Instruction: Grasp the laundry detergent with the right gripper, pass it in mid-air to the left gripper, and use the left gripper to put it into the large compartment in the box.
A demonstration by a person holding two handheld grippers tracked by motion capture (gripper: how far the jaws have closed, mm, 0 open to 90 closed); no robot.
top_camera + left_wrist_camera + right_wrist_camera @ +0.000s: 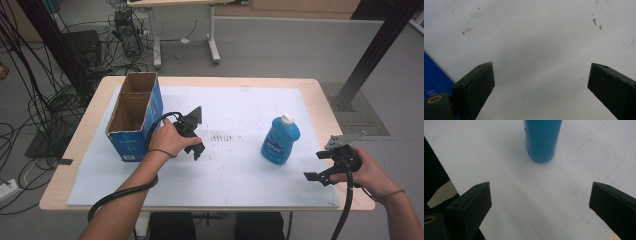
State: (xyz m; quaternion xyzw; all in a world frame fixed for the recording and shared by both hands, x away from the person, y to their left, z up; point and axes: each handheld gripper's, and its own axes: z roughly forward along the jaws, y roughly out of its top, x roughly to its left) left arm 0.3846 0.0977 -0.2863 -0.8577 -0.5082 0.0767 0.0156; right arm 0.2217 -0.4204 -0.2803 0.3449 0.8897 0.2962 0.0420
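Two grippers: one in each hand, both over the white mat (235,175).
Left gripper (196,148): it is near the middle of the mat, just beside the box. It points down at the mat.
Left jaws: wide apart, with nothing between them. In the left gripper view there is just bare mat with small dark marks, and a bit of blue box at the left edge.
Right gripper (316,166): it is at the right edge of the mat, near the front. It points at the bottle.
Right jaws: wide apart, with nothing between them.
Bottle (280,139): blue with a white cap. It stands up on the right part of the mat, near the right gripper but not touching it.
Box (135,115): blue outside, brown inside, open on top. It sits on the left part of the mat.
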